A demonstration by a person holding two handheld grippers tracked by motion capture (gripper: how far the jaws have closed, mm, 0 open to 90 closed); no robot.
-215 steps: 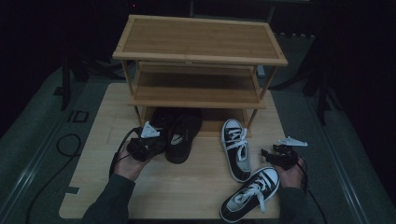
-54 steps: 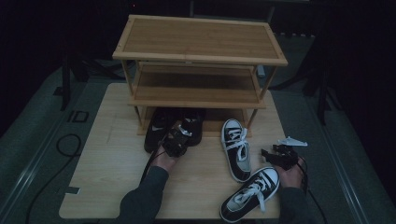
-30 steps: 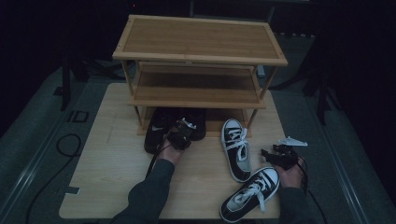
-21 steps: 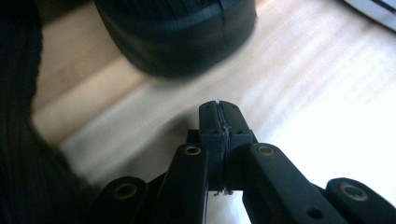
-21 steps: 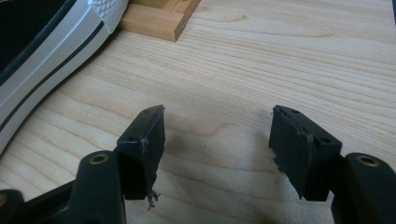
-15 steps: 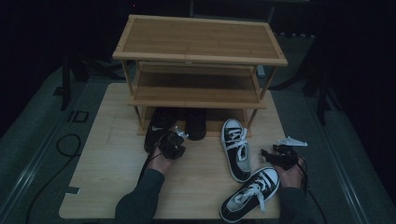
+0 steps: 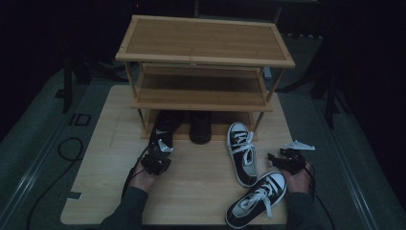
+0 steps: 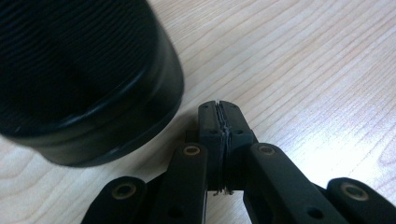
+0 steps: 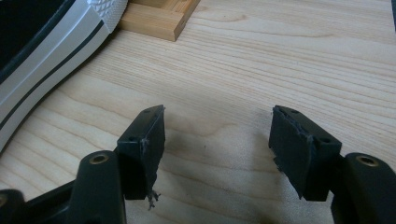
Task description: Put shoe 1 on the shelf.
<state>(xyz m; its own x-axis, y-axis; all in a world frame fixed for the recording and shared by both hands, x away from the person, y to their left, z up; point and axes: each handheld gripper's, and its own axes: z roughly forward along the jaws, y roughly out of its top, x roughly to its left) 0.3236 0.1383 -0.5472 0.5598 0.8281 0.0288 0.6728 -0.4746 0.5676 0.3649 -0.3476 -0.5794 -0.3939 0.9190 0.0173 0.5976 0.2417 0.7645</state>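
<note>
Two dark shoes stand side by side under the bottom shelf of the bamboo rack [image 7: 201, 98]: one with a white logo [image 7: 165, 125], one plain black [image 7: 200, 127]. My left gripper [image 7: 157, 158] is just in front of the logo shoe, shut with nothing in it. In the left gripper view its pads [image 8: 219, 122] are pressed together beside the black shoe's rounded end [image 8: 84, 79]. My right gripper [image 7: 287, 158] rests at the table's right, open and empty [image 9: 217, 140]. Two black-and-white sneakers lie near it, one [image 7: 242, 152] pointing at the rack and one [image 7: 258, 199] by the front edge.
The rack stands at the back of the light wooden table [image 7: 95, 158]. In the right gripper view, a rack foot [image 9: 159, 18] and a sneaker's white sole [image 9: 46, 60] are ahead to the left. Cables trail off the table's left side [image 7: 67, 148].
My left gripper has pulled back from the dark shoes toward the near left, leaving them under the rack. The right gripper and both sneakers have stayed put.
</note>
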